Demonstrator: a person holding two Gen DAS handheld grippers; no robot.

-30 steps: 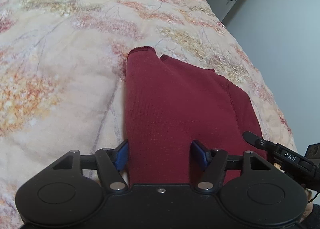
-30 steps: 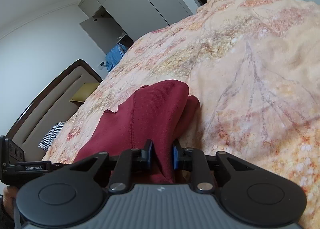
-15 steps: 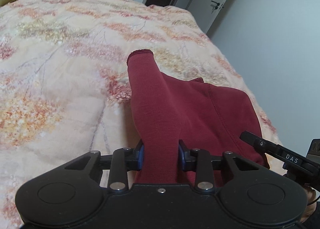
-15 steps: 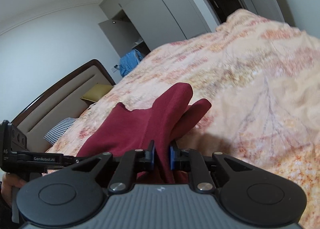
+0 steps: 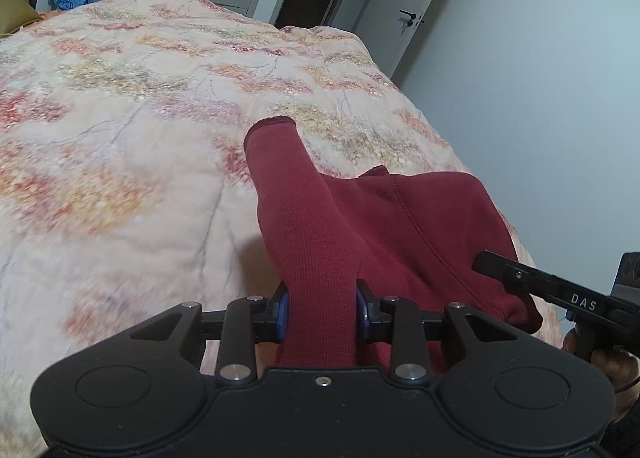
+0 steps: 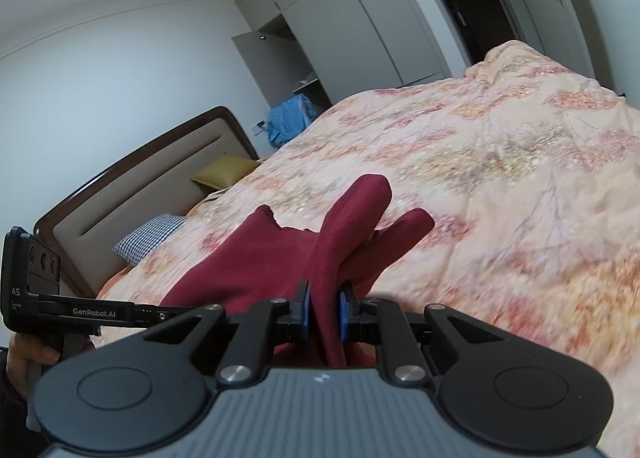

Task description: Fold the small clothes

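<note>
A small dark red knit garment [image 5: 360, 218] hangs lifted above the floral bedspread [image 5: 120, 138]. My left gripper [image 5: 322, 310] is shut on one side of it, and a sleeve points away from me. My right gripper [image 6: 324, 316] is shut on a bunched fold of the same garment [image 6: 256, 262], with two sleeve ends sticking up beyond it. Each gripper shows at the edge of the other's view: the right one [image 5: 560, 290] and the left one [image 6: 80, 310].
The bed's headboard [image 6: 120, 194] stands at the left with a yellow cushion [image 6: 224, 174] and a checked pillow [image 6: 148, 234]. Blue clothes [image 6: 292, 114] lie by the open wardrobe. A door [image 5: 400, 10] and a grey wall lie past the bed's right edge.
My left gripper closed on the garment. Both grippers rose and lifted the garment off the bedspread, so more of the room shows.
</note>
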